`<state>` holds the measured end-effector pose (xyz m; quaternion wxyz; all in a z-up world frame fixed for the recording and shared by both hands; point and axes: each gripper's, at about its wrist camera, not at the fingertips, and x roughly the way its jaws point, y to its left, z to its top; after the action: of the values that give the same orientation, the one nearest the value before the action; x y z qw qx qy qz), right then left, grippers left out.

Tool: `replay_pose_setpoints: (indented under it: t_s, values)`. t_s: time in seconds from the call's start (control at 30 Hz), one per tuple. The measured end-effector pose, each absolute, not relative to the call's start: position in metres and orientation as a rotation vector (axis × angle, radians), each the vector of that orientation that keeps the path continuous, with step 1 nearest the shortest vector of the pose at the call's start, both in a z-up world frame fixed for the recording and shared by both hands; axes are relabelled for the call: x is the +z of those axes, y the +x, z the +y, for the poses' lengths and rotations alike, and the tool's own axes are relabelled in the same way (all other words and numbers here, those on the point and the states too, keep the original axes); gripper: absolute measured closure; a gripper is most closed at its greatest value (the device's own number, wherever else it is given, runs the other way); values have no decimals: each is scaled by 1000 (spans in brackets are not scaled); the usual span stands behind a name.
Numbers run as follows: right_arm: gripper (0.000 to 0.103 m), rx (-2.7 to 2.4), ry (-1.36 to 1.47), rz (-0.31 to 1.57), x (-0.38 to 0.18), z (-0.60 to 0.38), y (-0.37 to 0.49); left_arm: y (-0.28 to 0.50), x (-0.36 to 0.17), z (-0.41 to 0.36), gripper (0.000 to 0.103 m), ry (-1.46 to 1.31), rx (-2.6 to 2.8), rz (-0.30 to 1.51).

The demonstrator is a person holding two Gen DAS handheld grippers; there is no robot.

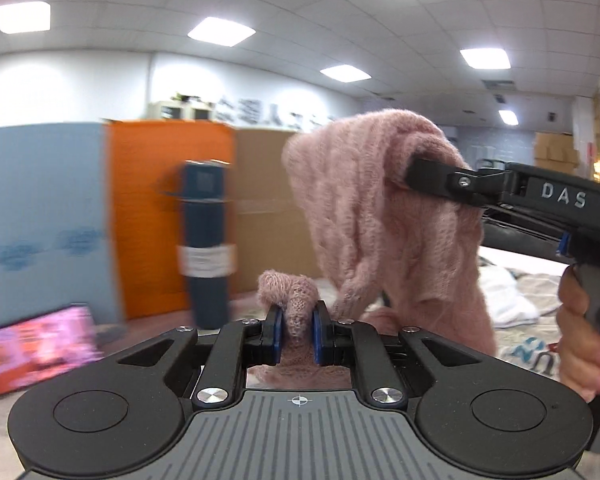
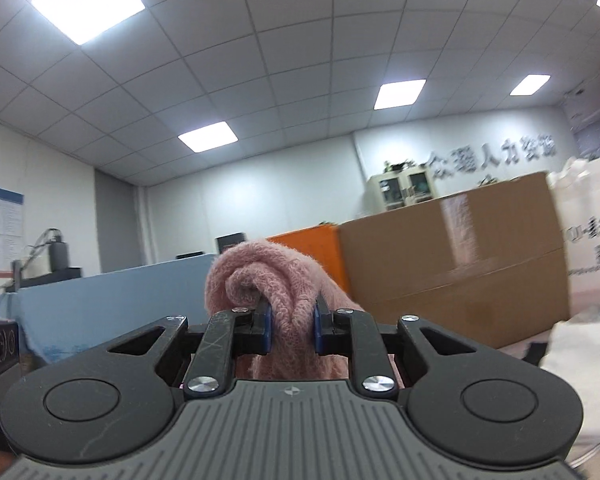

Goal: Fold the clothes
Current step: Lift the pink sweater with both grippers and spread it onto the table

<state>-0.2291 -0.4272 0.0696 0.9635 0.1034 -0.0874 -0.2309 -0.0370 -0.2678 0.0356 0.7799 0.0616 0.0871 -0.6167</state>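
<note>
The left tongs [image 1: 296, 330] are closed tight on a bunch of a fuzzy pink sweater [image 1: 380, 216]. The wool sticks up in a small lump between the two blue pads [image 1: 275, 334], and more of it hangs down behind them.

The right tongs [image 2: 292, 330] are also squeezed shut on the pink sweater [image 2: 276, 276]. A thick roll of the knit bulges up above their blue pads [image 2: 266, 330].

In the left wrist view the right tongs [image 1: 410, 170] show from the side, held up high. Their tip is buried in the wool, and the sweater drapes down from them in a long soft fold. A hand [image 1: 586, 328] grips the handle at the right edge.

So the sweater is up in the air, held by both tongs, with the right end higher than the left end.

Below and behind it lies a bed [image 1: 536, 280] with a patterned cover and something white [image 1: 508, 296] on it. Further back stand a brown cardboard box [image 2: 452, 256], an orange panel [image 1: 168, 208] and a blue panel [image 1: 40, 200]. A dark blue roll [image 1: 206, 240] stands upright, blurred.
</note>
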Motion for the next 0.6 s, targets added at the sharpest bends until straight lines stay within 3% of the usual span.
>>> replay_pose_setpoints:
  t_s: [0.27,0.4,0.6]
  values:
    - [86,-371,323,-161,111,-367,-185,7,74,-157,90,111,-1147,52]
    - [86,-368,350,-48,116,-353,-162,13,62,-108,90,163,-1093,92]
    - [86,-455,298,165,80,-343,-151,9,17,-43,89,229,-1124,237]
